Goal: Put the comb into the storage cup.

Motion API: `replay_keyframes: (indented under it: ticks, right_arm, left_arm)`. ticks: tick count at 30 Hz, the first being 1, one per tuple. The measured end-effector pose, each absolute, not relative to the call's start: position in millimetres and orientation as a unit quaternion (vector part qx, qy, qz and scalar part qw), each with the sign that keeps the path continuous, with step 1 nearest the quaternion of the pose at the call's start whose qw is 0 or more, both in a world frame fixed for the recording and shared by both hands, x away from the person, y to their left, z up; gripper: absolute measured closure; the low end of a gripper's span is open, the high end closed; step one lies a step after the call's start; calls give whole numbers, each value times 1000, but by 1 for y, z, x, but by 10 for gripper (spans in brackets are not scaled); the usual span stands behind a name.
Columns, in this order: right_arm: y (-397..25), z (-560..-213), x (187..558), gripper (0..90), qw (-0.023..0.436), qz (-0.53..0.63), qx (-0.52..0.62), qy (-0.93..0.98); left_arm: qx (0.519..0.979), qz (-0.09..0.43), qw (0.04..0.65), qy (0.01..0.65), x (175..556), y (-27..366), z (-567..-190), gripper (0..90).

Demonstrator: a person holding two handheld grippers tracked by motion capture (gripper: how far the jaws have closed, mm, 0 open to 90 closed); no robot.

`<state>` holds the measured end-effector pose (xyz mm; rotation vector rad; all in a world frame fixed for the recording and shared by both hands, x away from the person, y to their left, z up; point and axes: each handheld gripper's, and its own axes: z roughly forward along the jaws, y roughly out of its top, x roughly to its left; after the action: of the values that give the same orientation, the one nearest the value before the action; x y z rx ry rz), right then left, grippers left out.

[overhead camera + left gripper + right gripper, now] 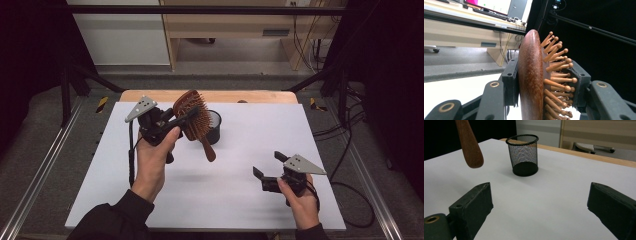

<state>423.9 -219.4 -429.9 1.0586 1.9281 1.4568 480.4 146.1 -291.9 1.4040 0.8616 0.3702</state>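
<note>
- The left gripper has its jaws clamped across the head of the wooden hairbrush, one jaw on the smooth back, the other pressed in among the bristle pegs.
- The brush hangs in the air above the white table, head up, handle slanting down and toward the person.
- The black mesh cup stands upright on the table just behind the brush, its mouth open and nothing seen inside.
- The brush's long axis is tilted, not upright, and I'd judge that the handle tip has to swing over the cup's rim before it can go in.
- The right gripper rests low near the table, jaws wide apart, holding nothing, well clear of the cup; the left hand is by far the nearer.
</note>
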Motion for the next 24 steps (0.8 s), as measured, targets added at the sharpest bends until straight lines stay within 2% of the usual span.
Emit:
replay_keyframes:
  ticks: [6,15,24]
  right_arm:
    - [-234,-430,417,59,257,536,399,698]
    - [-248,-438,414,43,298,531,412,678]
    - [-247,-442,418,45,299,528,410,681]
  left_arm:
    - [611,168,671,385,488,148,-280,518]
    - [609,185,670,382,518,142,-265,518]
    - [598,191,673,391,545,141,-255,517]
